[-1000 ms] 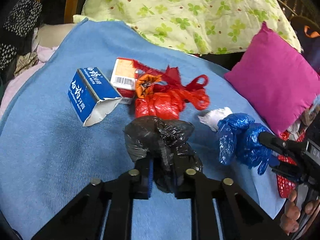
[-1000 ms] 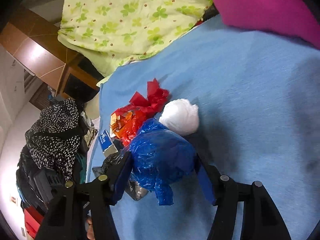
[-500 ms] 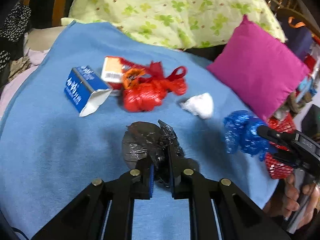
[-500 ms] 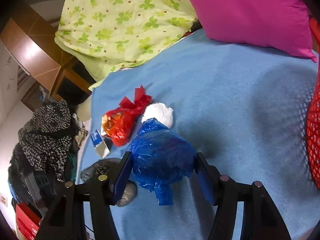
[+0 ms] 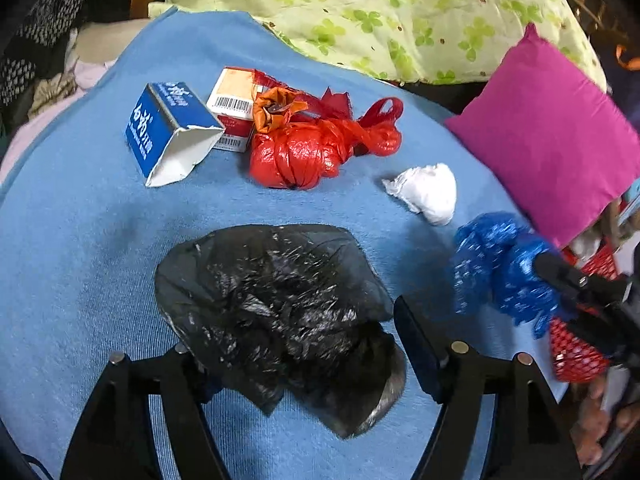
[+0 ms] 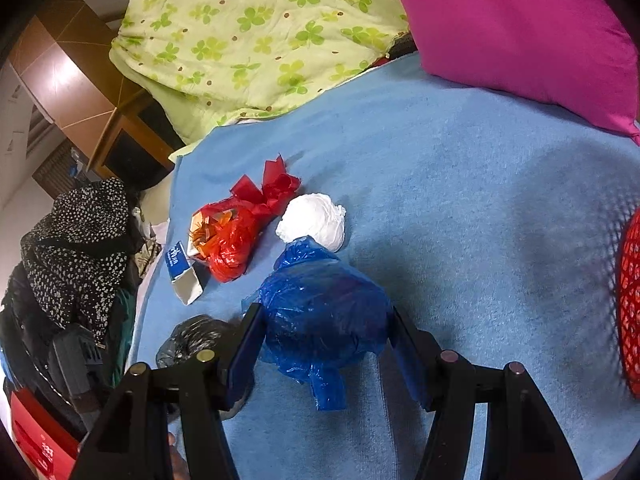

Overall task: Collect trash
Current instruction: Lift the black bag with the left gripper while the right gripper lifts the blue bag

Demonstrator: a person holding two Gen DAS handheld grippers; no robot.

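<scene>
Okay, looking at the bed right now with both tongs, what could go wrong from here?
1. The left tongs have just opened, and the black bag lies loose between them on the blanket. It could be left behind.
2. The right tongs pinch only crinkly film of the blue bag, so it may slip before reaching the red basket.
3. The white wad sits right beside the blue bag and could get knocked.
</scene>
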